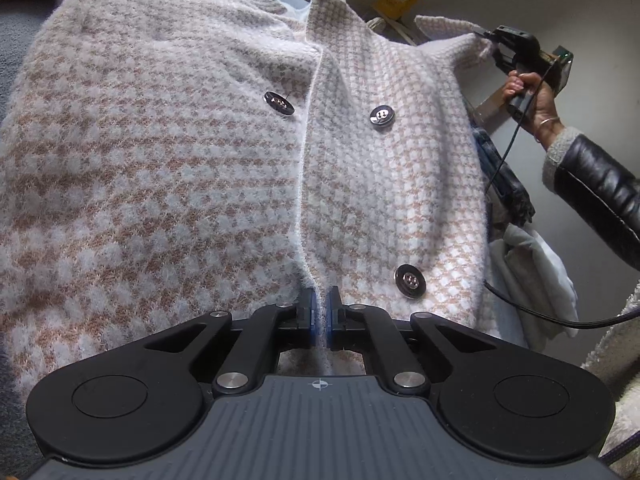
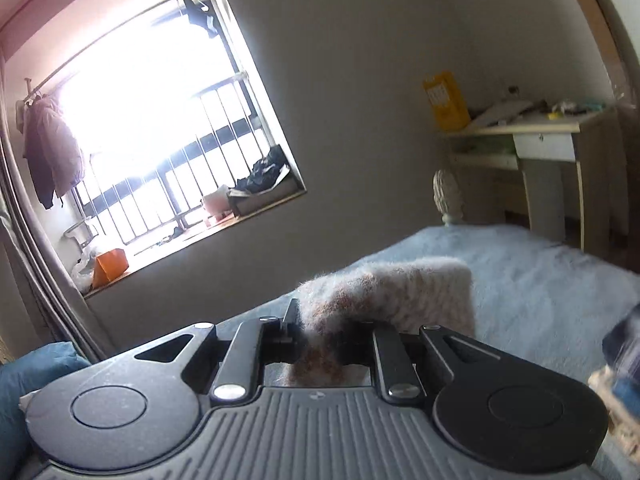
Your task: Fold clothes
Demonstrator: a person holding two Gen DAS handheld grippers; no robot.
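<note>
Left wrist view: the left gripper [image 1: 320, 312] is clenched on the lower front edge of a fuzzy pink-and-white houndstooth cardigan [image 1: 160, 152], its blue-lined pads pinching the white placket. The cardigan spreads away from the camera across a blue-grey bed cover [image 1: 16, 48], with three dark buttons [image 1: 382, 116] on its front panels. At the upper right, the right gripper [image 1: 486, 36] — held in a hand [image 1: 532, 96] wearing a thin bangle and a black leather sleeve [image 1: 600, 192] — grips a lifted corner of the cardigan. A black cable [image 1: 520, 304] trails below it.

Right wrist view: the right gripper [image 2: 320, 328] is clamped on a bunched fold of the cardigan [image 2: 392, 296], which hides the gap between its fingers. Behind lie the bed cover [image 2: 540, 280], a bright barred window [image 2: 160, 120] and a desk [image 2: 540, 136] bearing a yellow box [image 2: 446, 100].
</note>
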